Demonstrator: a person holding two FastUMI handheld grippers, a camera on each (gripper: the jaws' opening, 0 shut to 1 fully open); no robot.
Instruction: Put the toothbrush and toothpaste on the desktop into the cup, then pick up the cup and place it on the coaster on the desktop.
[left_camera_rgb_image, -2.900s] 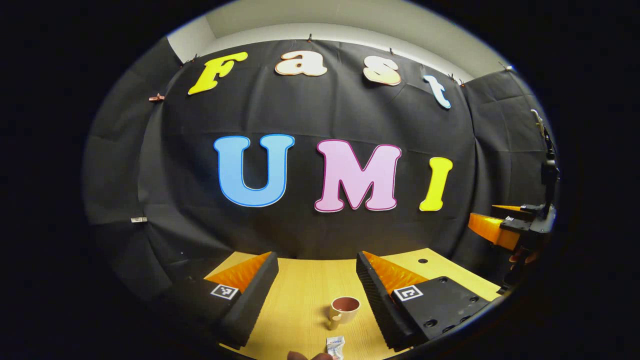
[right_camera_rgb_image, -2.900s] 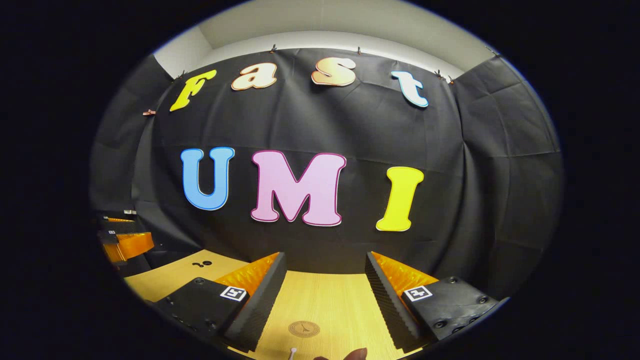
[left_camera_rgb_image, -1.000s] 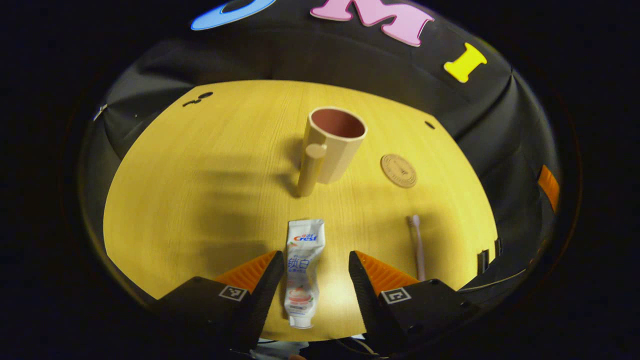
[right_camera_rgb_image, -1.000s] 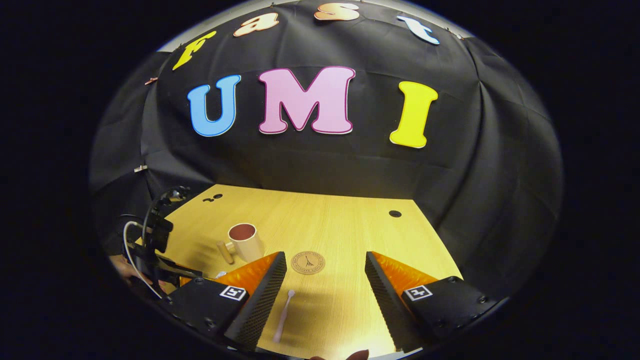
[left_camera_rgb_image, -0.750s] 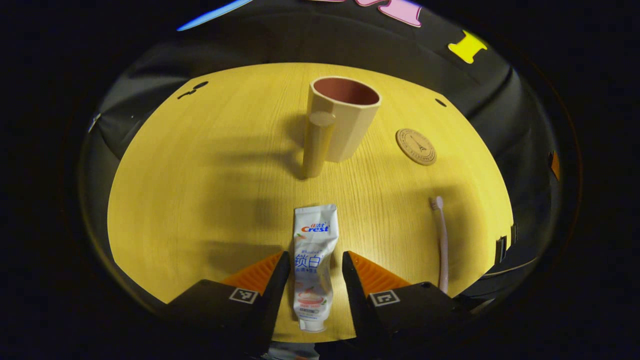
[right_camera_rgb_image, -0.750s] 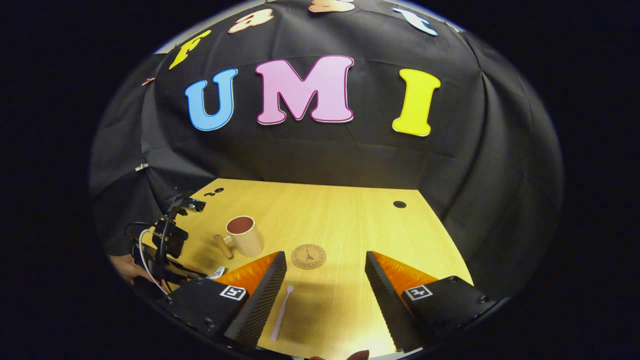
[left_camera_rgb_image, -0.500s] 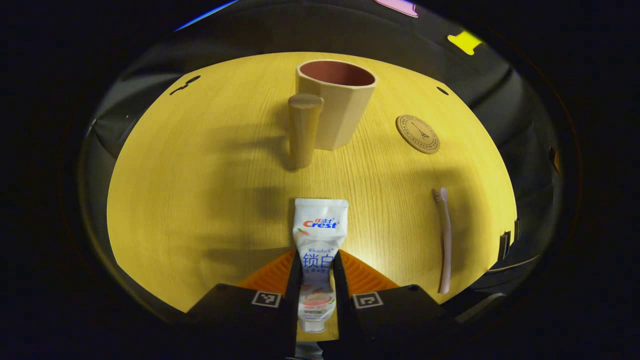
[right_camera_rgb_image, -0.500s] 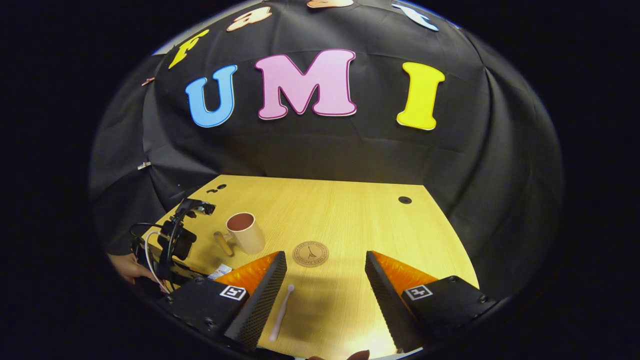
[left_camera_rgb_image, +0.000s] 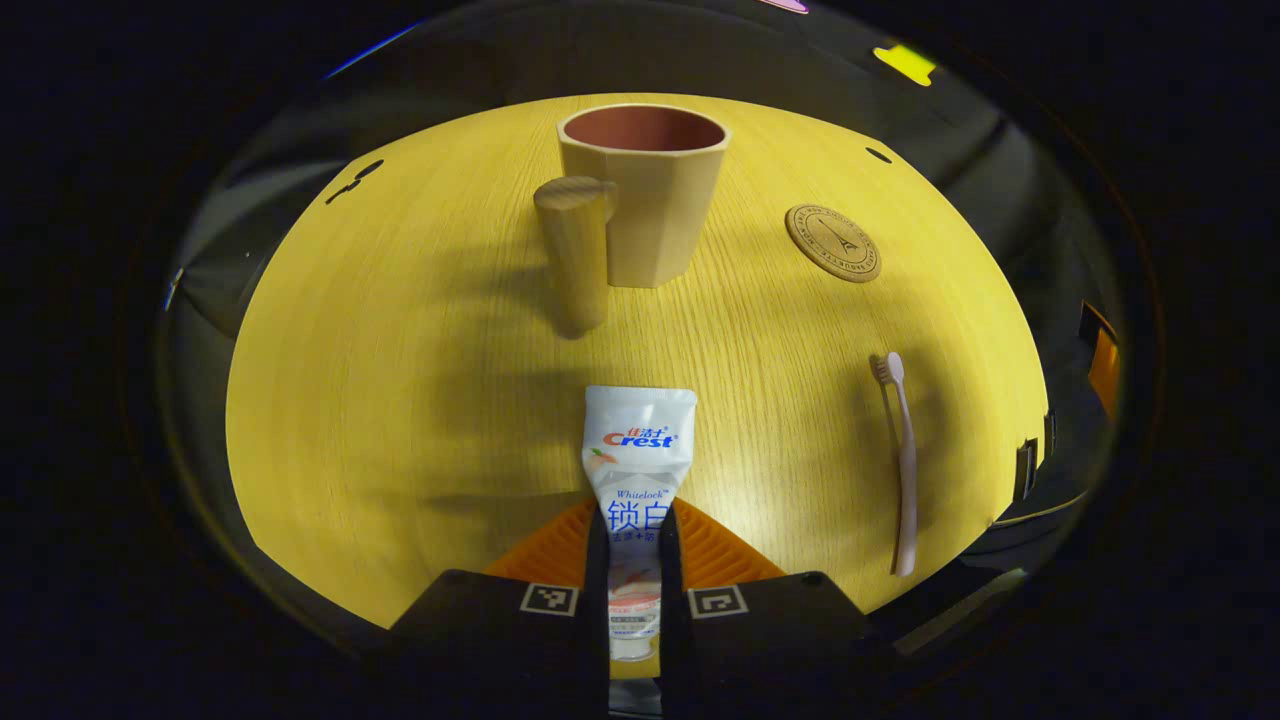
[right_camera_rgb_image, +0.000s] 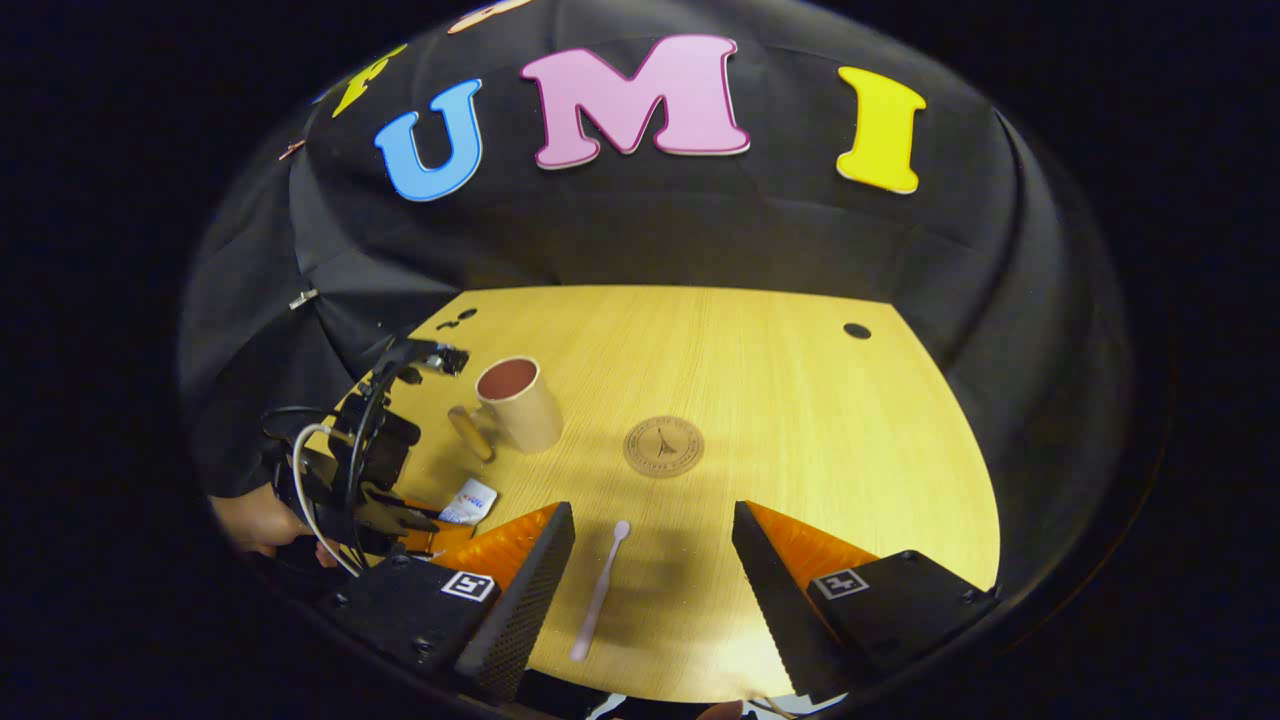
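Since half a second ago the left gripper (left_camera_rgb_image: 632, 560) is finishing its squeeze, both fingers now pressing the lower body of the toothpaste (left_camera_rgb_image: 637, 460), while the right gripper (right_camera_rgb_image: 650, 580) is tipping down toward the desk (left_camera_rgb_image: 400, 380) with its jaws gaping wide and gripping nothing. Largest first: the desk is carrying everything; the cup (left_camera_rgb_image: 645, 190) is standing upright at twelve o'clock from the tube, handle toward the camera; the coaster (left_camera_rgb_image: 832, 242) is lying at about two o'clock; the toothbrush (left_camera_rgb_image: 900, 460) is resting at three o'clock, just inside the right gripper's left finger in the right gripper view. To do this step well, I judge the tube wants lifting straight, then tilting cap-down over the cup's mouth, clear of the handle. Writing is showing on the tube, and an emblem on the coaster is too small to make out.
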